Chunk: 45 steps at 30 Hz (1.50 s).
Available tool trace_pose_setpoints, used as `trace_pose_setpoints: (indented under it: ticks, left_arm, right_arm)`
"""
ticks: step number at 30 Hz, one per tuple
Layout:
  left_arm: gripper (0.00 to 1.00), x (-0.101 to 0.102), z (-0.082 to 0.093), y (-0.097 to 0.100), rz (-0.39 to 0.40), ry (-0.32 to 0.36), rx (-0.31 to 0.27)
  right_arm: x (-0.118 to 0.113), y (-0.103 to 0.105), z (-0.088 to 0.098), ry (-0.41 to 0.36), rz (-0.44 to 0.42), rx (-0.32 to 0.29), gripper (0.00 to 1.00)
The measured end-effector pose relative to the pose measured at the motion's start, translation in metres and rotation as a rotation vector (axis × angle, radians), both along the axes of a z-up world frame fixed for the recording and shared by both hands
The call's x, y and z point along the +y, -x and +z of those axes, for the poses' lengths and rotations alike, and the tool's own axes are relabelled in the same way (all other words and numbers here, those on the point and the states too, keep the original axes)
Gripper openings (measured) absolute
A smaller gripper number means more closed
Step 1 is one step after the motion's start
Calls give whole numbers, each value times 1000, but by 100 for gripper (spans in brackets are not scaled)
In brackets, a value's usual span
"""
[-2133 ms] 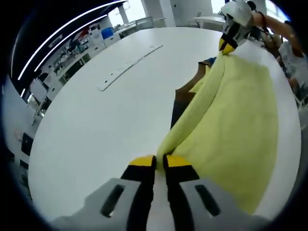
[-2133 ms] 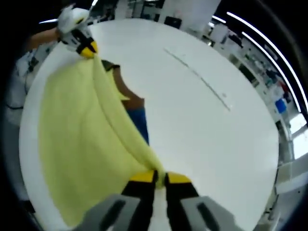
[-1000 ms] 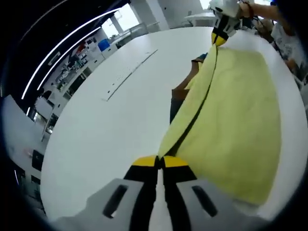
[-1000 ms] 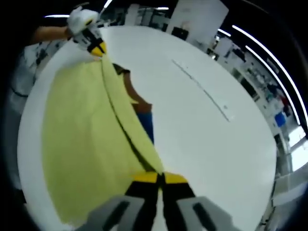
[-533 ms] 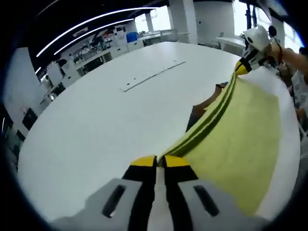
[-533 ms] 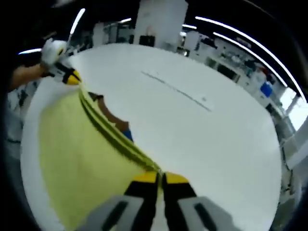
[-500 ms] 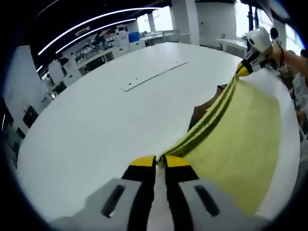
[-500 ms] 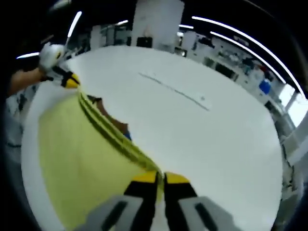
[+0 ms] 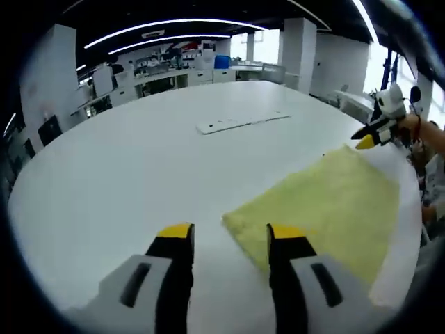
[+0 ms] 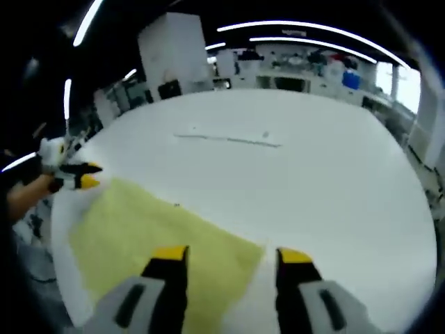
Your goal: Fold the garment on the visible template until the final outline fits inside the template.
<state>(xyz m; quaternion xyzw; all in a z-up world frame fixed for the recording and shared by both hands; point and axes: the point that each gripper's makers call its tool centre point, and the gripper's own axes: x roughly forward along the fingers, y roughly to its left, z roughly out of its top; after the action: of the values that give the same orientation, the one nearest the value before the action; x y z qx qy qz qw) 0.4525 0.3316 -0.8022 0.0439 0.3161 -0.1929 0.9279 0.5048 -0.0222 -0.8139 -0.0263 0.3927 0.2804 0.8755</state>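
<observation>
With the garment lying flat on the table, both the left gripper and right gripper gaping at its 2 near corners, best to regrip an edge cleanly and fold evenly, no bunching.

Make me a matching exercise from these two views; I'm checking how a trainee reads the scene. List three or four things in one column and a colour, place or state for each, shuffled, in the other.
Things:
1. cloth
2. table
3. left gripper
4. strip

Descriptions:
A. jaws apart, holding nothing
B. white and broad
C. yellow, lying flat
D. long and pale, far out on the table

Pairs: 1-C, 2-B, 3-A, 4-D
</observation>
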Motion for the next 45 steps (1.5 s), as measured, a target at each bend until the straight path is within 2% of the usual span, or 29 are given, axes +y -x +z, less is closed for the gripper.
trace_pose_setpoints:
  ticks: [8, 9, 16, 21, 25, 30, 33, 45]
  left_arm:
    - [66, -8, 6, 28, -49, 29, -12]
    - [68, -9, 6, 31, -52, 28, -11]
    - [85, -16, 9, 61, -103, 45, -19]
    - [93, -21, 12, 78, -119, 67, -23]
    - [99, -26, 16, 90, -123, 83, -32]
    - [99, -28, 23, 106, -128, 81, -39]
    - [99, -32, 29, 122, -135, 72, -41]
    - [99, -33, 35, 171, -118, 76, -37]
  right_arm:
    - [3, 24, 8, -70, 18, 30, 79]
    - [3, 39, 10, -79, 22, 39, 81]
    - [-1, 66, 10, -98, 45, 62, 91]
    - [-5, 84, 14, -105, 70, 56, 99]
    - [-8, 103, 20, -97, 83, 42, 99]
    - [-11, 123, 28, -70, 108, 11, 99]
    - [-13, 133, 32, -67, 111, -4, 99]
    - [-15, 182, 52, -54, 116, -76, 99]
